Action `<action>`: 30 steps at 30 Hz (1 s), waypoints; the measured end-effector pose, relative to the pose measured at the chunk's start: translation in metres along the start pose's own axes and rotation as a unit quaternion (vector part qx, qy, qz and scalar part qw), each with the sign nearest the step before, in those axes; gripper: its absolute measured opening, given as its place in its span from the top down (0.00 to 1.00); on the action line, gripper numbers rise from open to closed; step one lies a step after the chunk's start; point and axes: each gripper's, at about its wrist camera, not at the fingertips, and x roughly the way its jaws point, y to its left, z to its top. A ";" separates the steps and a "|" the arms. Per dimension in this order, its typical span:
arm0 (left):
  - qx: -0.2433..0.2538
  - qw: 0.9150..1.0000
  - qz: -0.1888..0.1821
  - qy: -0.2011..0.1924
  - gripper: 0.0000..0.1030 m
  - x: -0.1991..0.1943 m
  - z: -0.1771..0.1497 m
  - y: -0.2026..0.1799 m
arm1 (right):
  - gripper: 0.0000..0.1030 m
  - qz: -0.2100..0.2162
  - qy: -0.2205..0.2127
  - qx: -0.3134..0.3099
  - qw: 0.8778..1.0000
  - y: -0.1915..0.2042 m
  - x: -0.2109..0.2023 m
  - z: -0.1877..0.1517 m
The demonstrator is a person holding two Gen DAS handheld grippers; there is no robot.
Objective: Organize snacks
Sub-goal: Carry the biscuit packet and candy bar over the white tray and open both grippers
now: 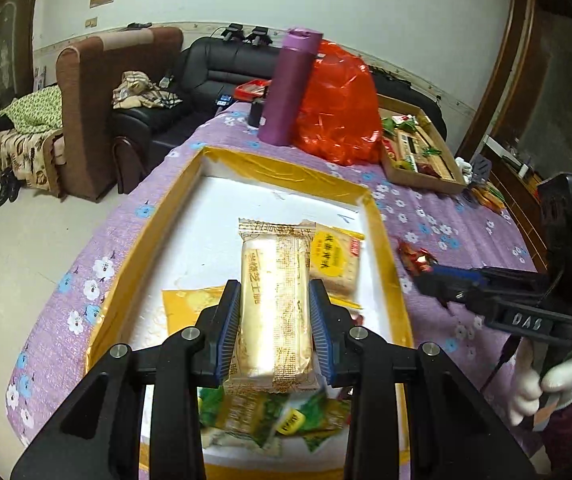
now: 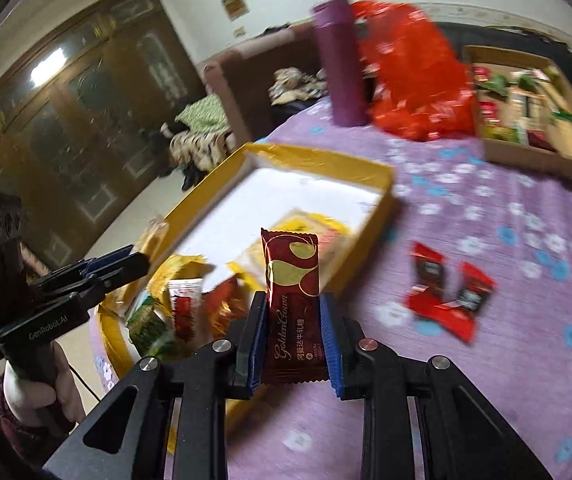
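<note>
My left gripper [image 1: 274, 316] clamps a cream biscuit pack [image 1: 276, 304]; my right gripper [image 2: 293, 330] clamps a maroon candy [image 2: 291, 300]. Several snacks lie in the yellow tray [image 1: 286, 170]; red candies [image 2: 445, 300] remain on the cloth.

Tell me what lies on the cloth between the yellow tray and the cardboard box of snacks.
In the right wrist view, only bare purple flowered tablecloth separates the yellow tray from the cardboard box; the red wrapped candies lie nearer the camera.

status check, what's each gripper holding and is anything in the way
Left gripper shut on cream wafer pack over yellow box. Right gripper shut on dark red candy bar. Nothing blocking.
</note>
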 end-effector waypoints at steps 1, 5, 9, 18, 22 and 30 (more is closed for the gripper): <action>-0.003 1.000 0.000 0.001 0.69 0.002 0.000 0.003 | 0.75 0.004 0.009 -0.001 1.000 0.007 0.010 0.003; -0.018 1.000 -0.001 0.009 0.69 0.012 0.001 0.017 | 0.75 0.013 0.040 0.002 0.999 0.022 0.044 0.013; -0.039 0.999 -0.010 0.014 0.69 0.017 -0.001 0.032 | 0.75 0.012 0.061 0.008 0.998 0.030 0.073 0.022; -0.050 0.997 -0.066 -0.009 0.51 -0.007 -0.009 0.036 | 0.71 0.035 0.055 0.024 0.998 0.036 0.087 0.030; -0.052 0.995 -0.081 -0.035 0.36 -0.025 -0.013 0.025 | 0.71 0.033 0.039 0.023 0.998 0.035 0.070 0.027; -0.036 0.997 -0.045 -0.050 0.33 -0.045 -0.028 -0.026 | 0.65 0.016 0.000 0.024 1.000 0.013 0.015 0.000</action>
